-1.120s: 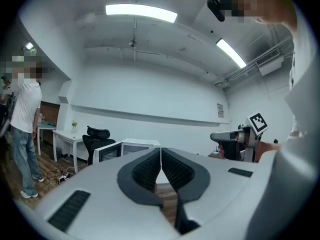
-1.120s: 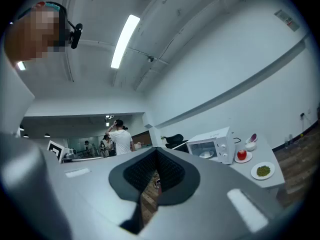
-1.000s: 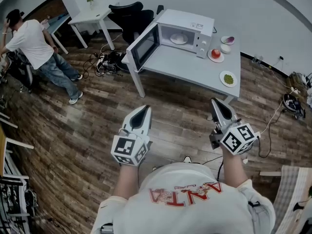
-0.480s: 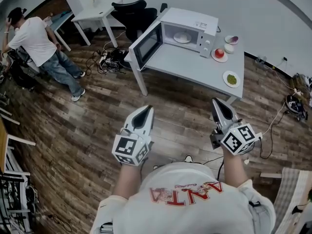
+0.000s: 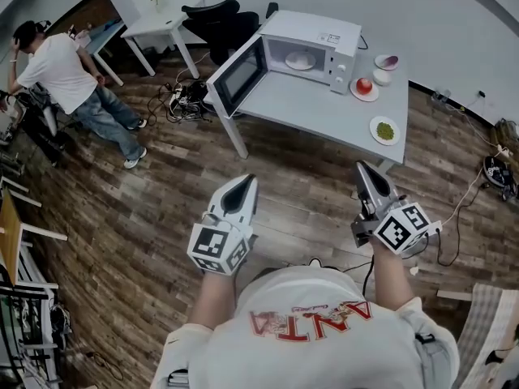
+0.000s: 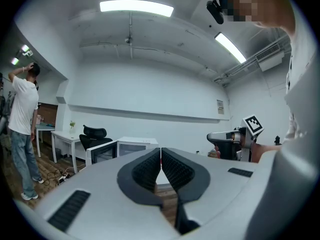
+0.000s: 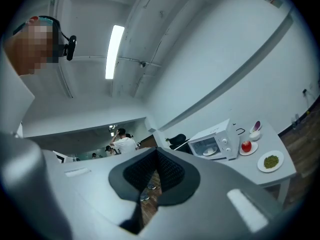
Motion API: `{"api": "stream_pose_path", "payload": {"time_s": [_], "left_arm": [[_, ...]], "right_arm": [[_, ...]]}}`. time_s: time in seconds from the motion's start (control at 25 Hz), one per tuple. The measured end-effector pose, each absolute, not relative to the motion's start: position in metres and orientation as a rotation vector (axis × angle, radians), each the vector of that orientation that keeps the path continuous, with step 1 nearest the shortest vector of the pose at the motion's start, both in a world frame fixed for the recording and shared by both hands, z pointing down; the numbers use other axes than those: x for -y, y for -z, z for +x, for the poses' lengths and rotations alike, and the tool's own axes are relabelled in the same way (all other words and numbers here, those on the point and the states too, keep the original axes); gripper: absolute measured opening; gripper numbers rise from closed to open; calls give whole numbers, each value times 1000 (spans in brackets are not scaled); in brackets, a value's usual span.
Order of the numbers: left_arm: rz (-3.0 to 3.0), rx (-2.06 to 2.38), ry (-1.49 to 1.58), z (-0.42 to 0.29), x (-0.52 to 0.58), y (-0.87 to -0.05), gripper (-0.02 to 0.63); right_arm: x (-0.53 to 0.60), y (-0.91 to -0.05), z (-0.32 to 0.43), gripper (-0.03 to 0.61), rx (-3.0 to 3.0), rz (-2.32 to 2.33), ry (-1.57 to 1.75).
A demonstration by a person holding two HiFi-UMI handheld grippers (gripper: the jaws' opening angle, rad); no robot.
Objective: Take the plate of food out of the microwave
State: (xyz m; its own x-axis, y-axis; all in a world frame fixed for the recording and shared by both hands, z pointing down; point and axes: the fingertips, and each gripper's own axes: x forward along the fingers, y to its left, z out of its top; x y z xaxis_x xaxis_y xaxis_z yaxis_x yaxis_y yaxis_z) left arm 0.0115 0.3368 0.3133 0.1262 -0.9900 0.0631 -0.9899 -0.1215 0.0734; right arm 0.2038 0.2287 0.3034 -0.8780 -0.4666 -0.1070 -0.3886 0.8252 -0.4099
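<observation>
Both tongs are closed tip to tip and empty: the left gripper (image 5: 243,180) at lower centre and the right gripper (image 5: 362,167) to its right, each well short of the table (image 5: 318,110). The plate of food (image 5: 300,60) lies flat inside the microwave (image 5: 318,32) at upper centre, with the door (image 5: 237,74) swung open leftward. Risk: shut jaws cannot take the rim, and a hurried reach could knock the door or tilt the plate and spill it. The plate is round and face up, with no long axis to speak of.

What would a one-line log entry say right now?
left gripper: shut, empty | right gripper: shut, empty | microwave: door open | plate: inside, not yet reached
</observation>
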Motion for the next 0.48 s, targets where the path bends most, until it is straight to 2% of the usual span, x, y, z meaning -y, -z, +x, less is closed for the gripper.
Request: {"api": "stream_pose_path", "payload": {"time_s": [0.48], "left_arm": [[2162, 2083, -8, 55, -297, -332, 14]], "right_arm": [[-175, -345, 240, -2, -2856, -564, 718]]}}
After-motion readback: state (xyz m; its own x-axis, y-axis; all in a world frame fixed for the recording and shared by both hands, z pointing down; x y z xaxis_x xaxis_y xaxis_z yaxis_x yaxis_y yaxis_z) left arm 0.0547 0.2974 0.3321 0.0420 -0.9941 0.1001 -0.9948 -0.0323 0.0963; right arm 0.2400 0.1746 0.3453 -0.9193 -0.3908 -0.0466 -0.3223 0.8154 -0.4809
